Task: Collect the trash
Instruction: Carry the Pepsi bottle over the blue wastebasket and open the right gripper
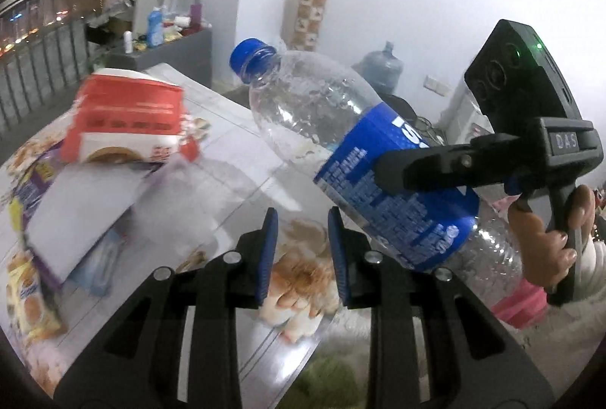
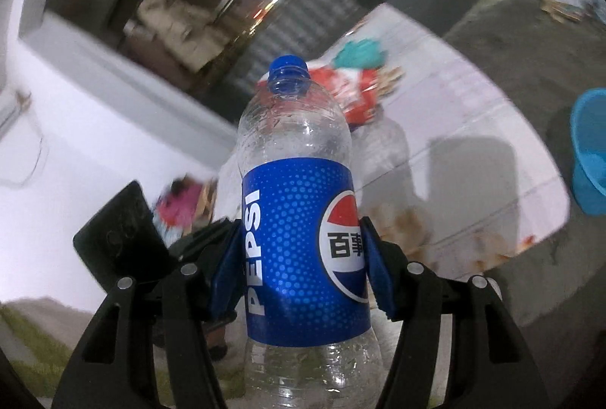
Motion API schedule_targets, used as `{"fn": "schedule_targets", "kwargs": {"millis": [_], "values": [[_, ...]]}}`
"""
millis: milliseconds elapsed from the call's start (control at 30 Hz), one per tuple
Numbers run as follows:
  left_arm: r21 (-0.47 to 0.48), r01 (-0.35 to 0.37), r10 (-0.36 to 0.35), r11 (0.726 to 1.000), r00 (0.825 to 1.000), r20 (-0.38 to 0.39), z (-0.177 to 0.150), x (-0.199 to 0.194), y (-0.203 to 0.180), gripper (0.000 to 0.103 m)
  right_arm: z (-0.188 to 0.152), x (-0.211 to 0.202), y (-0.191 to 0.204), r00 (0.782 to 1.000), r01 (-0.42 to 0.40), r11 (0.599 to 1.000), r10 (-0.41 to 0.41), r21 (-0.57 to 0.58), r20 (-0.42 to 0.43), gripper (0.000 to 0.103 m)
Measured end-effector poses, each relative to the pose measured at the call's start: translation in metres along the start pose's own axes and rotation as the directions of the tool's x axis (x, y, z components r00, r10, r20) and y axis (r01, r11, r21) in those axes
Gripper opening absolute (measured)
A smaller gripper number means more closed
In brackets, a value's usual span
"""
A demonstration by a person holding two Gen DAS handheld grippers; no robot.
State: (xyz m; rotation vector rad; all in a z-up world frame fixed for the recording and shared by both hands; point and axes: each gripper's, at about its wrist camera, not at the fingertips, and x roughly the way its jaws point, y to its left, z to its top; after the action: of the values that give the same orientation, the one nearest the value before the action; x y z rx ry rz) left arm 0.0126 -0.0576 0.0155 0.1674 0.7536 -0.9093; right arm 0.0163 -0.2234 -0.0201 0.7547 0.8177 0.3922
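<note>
While the right gripper pinches the Pepsi bottle across its blue label, the bottle is up in the air, off the table. One blue pad sits on each side of the label, and both press on it. In the left wrist view the bottle leans over the table with its blue cap pointing up and away. It looks empty, with only small drops inside.

The left gripper is close to the bottle but not touching it. Its two blue pads are spread a little apart, and nothing is between them.

To do this step well, the person should keep the squeeze firm but soft, because a thin empty bottle can bend and slip out. Holding it at the label, near the middle, is a good spot, so it will not tip much. It should go slowly to where the trash goes.

Farther back on the table lies a red and white box with flat papers next to it. These may be trash too. What is in the box cannot be seen.

Far to the side, in the right wrist view, stands a blue tub. It may be the trash bin. Its inside is hard to see.
</note>
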Motion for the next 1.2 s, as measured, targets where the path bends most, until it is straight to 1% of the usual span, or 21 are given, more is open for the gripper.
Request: {"fn": "schedule_targets", "kwargs": {"millis": [33, 100, 133, 200, 233, 267, 300, 333, 400, 433, 467, 533, 667, 767, 800, 900, 1000, 1067, 1133, 1167, 1200], "values": [[-0.002, -0.003, 0.003, 1.0, 1.0, -0.008, 0.002, 0.005, 0.0, 0.025, 0.001, 0.009, -0.004, 1.0, 0.016, 1.0, -0.016, 0.027, 0.014, 0.058], [-0.013, -0.04, 0.04, 0.999, 0.999, -0.022, 0.003, 0.011, 0.003, 0.025, 0.006, 0.014, -0.018, 0.999, 0.035, 0.997, -0.036, 0.065, 0.028, 0.058], [-0.017, -0.073, 0.073, 0.997, 0.997, -0.027, 0.005, 0.015, 0.005, 0.025, 0.011, 0.02, -0.027, 0.998, 0.046, 0.995, -0.049, 0.093, 0.027, 0.058], [-0.035, -0.17, 0.168, 0.985, 0.985, -0.044, 0.007, 0.018, 0.017, 0.025, 0.017, 0.033, -0.043, 0.997, 0.077, 0.987, -0.08, 0.141, 0.013, 0.058], [-0.049, -0.211, 0.208, 0.976, 0.977, -0.053, 0.004, 0.016, 0.024, 0.025, 0.021, 0.041, -0.053, 0.996, 0.089, 0.982, -0.091, 0.166, 0.003, 0.058], [-0.064, -0.274, 0.27, 0.96, 0.961, -0.065, 0.005, 0.018, 0.031, 0.027, 0.022, 0.049, -0.059, 0.995, 0.102, 0.977, -0.103, 0.187, -0.008, 0.058], [-0.071, -0.328, 0.323, 0.942, 0.944, -0.075, 0.006, 0.02, 0.038, 0.031, 0.026, 0.058, -0.066, 0.993, 0.121, 0.972, -0.119, 0.202, -0.02, 0.058], [-0.074, -0.377, 0.371, 0.923, 0.925, -0.085, 0.007, 0.024, 0.044, 0.033, 0.028, 0.067, -0.068, 0.988, 0.154, 0.965, -0.149, 0.211, -0.037, 0.058], [-0.086, -0.433, 0.424, 0.897, 0.899, -0.105, 0.01, 0.027, 0.054, 0.035, 0.032, 0.079, -0.074, 0.981, 0.195, 0.957, -0.186, 0.217, -0.058, 0.059], [-0.094, -0.45, 0.439, 0.888, 0.891, -0.114, 0.011, 0.028, 0.062, 0.035, 0.035, 0.082, -0.076, 0.976, 0.218, 0.952, -0.208, 0.216, -0.069, 0.059], [-0.107, -0.459, 0.446, 0.882, 0.886, -0.124, 0.012, 0.031, 0.068, 0.035, 0.036, 0.086, -0.077, 0.971, 0.24, 0.947, -0.229, 0.213, -0.076, 0.06], [-0.115, -0.481, 0.465, 0.869, 0.873, -0.145, 0.015, 0.037, 0.076, 0.035, 0.034, 0.084, -0.073, 0.968, 0.251, 0.946, -0.239, 0.207, -0.08, 0.06], [-0.108, -0.485, 0.465, 0.868, 0.869, -0.17, 0.015, 0.043, 0.082, 0.035, 0.042, 0.09, -0.072, 0.966, 0.256, 0.945, -0.242, 0.204, -0.091, 0.06], [-0.11, -0.485, 0.461, 0.867, 0.867, -0.189, 0.012, 0.044, 0.084, 0.034, 0.037, 0.081, -0.073, 0.966, 0.255, 0.947, -0.239, 0.196, -0.1, 0.06], [-0.111, -0.488, 0.463, 0.866, 0.866, -0.192, 0.013, 0.048, 0.086, 0.029, 0.036, 0.079, -0.073, 0.966, 0.253, 0.948, -0.237, 0.195, -0.103, 0.06], [-0.121, -0.484, 0.455, 0.867, 0.866, -0.205, 0.01, 0.049, 0.087, 0.019, 0.033, 0.077, -0.075, 0.97, 0.233, 0.954, -0.215, 0.188, -0.114, 0.06], [-0.124, -0.484, 0.453, 0.866, 0.866, -0.212, 0.008, 0.045, 0.087, 0.009, 0.032, 0.075, -0.073, 0.974, 0.218, 0.96, -0.202, 0.177, -0.106, 0.059], [-0.127, -0.476, 0.444, 0.87, 0.87, -0.215, 0.008, 0.045, 0.087, 0.006, 0.031, 0.072, -0.075, 0.979, 0.195, 0.962, -0.179, 0.192, -0.097, 0.058], [-0.125, -0.466, 0.435, 0.876, 0.875, -0.212, 0.009, 0.043, 0.082, 0.005, 0.03, 0.068, -0.078, 0.983, 0.176, 0.961, -0.161, 0.212, -0.085, 0.058], [-0.127, -0.454, 0.424, 0.882, 0.882, -0.207, 0.01, 0.042, 0.08, 0.005, 0.029, 0.066, -0.079, 0.985, 0.169, 0.961, -0.155, 0.219, -0.079, 0.058], [-0.124, -0.449, 0.419, 0.885, 0.884, -0.206, 0.01, 0.042, 0.076, 0.005, 0.029, 0.063, -0.08, 0.986, 0.162, 0.96, -0.15, 0.226, -0.071, 0.058]]}}
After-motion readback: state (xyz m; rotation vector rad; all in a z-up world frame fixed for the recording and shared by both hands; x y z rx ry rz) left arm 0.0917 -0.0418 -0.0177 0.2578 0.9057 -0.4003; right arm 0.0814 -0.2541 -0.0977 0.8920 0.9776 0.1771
